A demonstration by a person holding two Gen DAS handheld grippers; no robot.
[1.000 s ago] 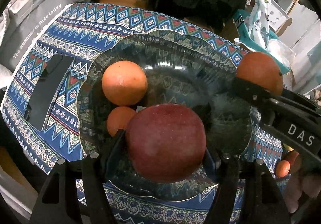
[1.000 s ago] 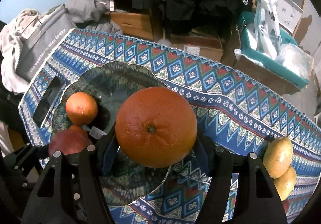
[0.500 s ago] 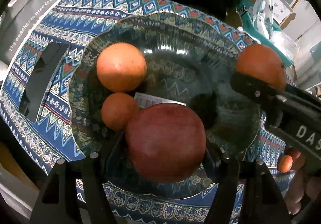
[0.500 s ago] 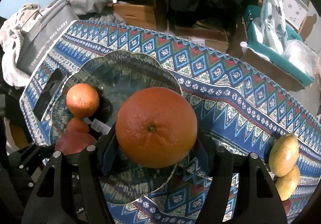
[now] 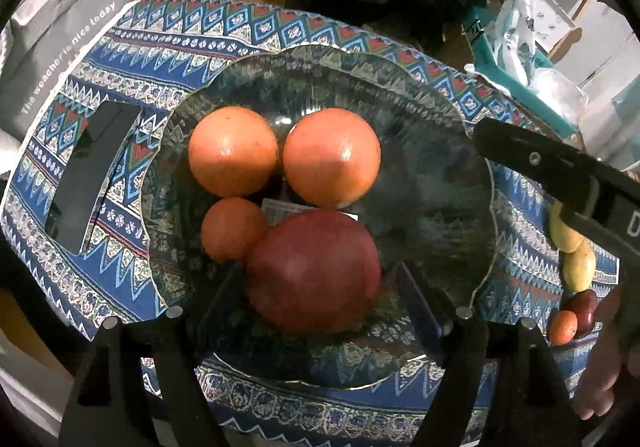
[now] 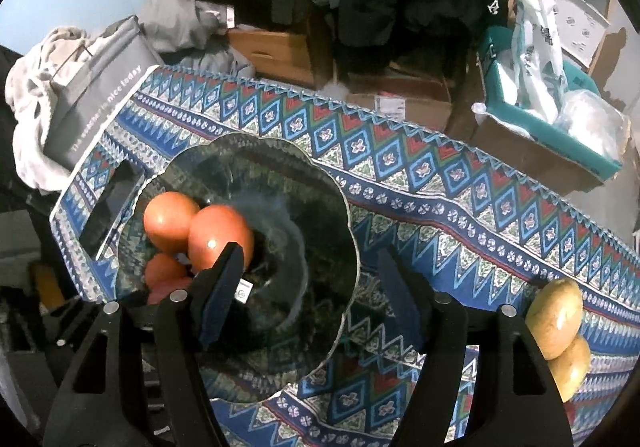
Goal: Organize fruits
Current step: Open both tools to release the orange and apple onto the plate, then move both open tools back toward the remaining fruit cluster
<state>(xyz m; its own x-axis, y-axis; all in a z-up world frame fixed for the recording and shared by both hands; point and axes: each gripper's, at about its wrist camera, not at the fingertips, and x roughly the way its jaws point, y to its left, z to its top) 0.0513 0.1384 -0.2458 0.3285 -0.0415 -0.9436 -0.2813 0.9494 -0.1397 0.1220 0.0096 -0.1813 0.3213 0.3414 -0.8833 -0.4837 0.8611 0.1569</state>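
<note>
Now the red apple (image 5: 314, 271) lies between opening left fingers (image 5: 216, 299).

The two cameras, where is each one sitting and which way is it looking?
Left wrist: sits on the left gripper, looking steeply down at the glass plate and red apple; its own opening fingers, the right gripper's finger and a hand show.
Right wrist: sits on the right gripper, looking down over the plate's right side and the tablecloth; its opening, empty fingers show.
Shared: plate, three oranges, apple, yellow fruits.
</note>
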